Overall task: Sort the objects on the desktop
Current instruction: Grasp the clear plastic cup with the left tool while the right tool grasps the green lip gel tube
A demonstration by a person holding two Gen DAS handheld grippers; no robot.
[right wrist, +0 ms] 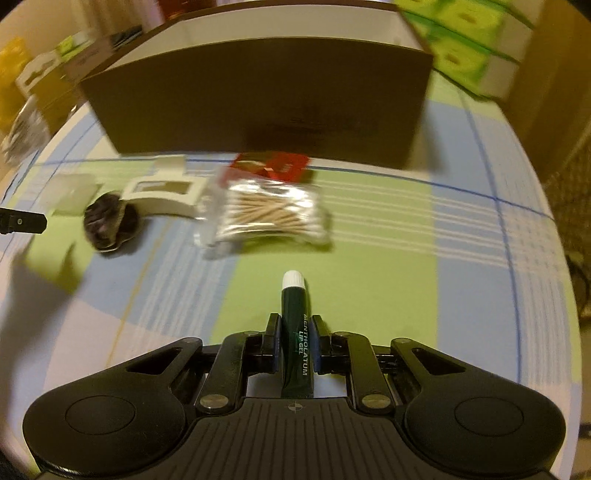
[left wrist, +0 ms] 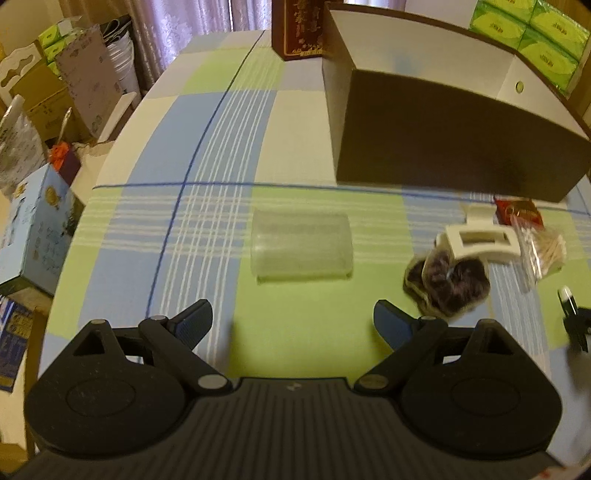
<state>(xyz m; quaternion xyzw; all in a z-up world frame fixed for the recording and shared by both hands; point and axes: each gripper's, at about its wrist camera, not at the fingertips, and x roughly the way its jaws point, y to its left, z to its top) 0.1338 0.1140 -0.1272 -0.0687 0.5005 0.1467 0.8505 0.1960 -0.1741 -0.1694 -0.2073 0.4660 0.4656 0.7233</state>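
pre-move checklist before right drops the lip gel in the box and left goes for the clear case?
1. Right gripper shut on lip gel tube: ok.
2. Tube straight between the fingers, white cap forward: ok.
3. Brown box open on top: ok; contents cannot tell.
4. Bag of cotton swabs lies between tube and box; clearance: cannot tell.
5. Left gripper open, holds nothing: ok.
6. Clear plastic case ahead of left gripper, unobstructed: ok.

Checked tablecloth (left wrist: 295,155): open box (left wrist: 454,147) at the rear right; translucent case (left wrist: 301,245) before it, left. Rightward in 1 row: hair scrunchie (left wrist: 448,282), hair claw clip (left wrist: 476,243) resting on it, cotton swab bag (right wrist: 266,214). Sachet (right wrist: 277,166) between bag and box. Tissue packs (left wrist: 532,33) behind the box.
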